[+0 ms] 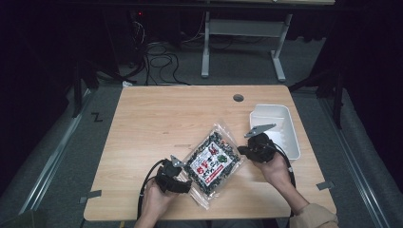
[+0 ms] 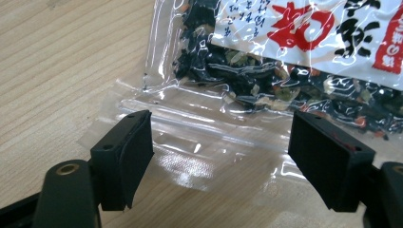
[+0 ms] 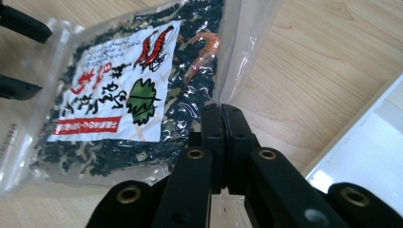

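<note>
A clear bag of dark dried seaweed [image 1: 214, 161] with a white label in red and black print lies slantwise on the wooden table [image 1: 157, 118]. My left gripper [image 1: 187, 183] is at the bag's near left end. In the left gripper view it [image 2: 223, 156] stands open, with the bag's clear sealed strip [image 2: 199, 137] flat on the table between its jaws, untouched by the pads. My right gripper [image 1: 241, 151] is at the bag's right side. In the right gripper view its jaws [image 3: 222, 108] are pressed together on the bag's clear edge [image 3: 237, 61], and the bag [image 3: 114, 95] spreads away to the left.
A white rectangular tray [image 1: 290, 137] stands at the table's right edge, just beyond my right gripper, and its rim [image 3: 351, 137] shows in the right gripper view. A round cable hole [image 1: 238, 98] sits near the far edge. Behind the table are cables and a desk frame.
</note>
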{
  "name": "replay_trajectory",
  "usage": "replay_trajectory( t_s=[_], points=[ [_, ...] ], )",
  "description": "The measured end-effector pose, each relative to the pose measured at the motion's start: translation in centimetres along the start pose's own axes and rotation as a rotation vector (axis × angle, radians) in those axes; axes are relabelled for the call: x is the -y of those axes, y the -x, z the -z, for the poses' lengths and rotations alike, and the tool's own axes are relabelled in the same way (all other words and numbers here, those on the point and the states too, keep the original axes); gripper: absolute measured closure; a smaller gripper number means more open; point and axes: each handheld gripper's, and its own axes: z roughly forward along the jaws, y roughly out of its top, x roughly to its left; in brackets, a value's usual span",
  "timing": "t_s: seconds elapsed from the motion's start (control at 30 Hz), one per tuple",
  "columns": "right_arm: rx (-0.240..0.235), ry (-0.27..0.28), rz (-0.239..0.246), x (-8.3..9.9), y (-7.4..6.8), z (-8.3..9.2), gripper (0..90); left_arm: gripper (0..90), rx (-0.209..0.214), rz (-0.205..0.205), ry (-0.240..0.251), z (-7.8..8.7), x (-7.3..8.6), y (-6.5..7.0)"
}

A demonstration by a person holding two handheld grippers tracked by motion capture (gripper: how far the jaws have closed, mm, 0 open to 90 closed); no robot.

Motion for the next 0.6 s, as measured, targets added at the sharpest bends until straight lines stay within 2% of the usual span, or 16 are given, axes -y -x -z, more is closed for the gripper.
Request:
replay_trajectory(
  t_s=[0.23, 0.6],
  points=[
    [-0.024, 0.015, -0.01, -1.2, 0.6, 1.4, 90.0, 24.4, 0.004, 0.002, 0.004, 0.1, 0.0, -0.1],
    [-0.054, 0.032, 0.006, -3.0, 1.3, 3.6, 90.0, 25.2, 0.0, 0.006, -0.004, 0.0, 0.0, -0.2]
  ],
)
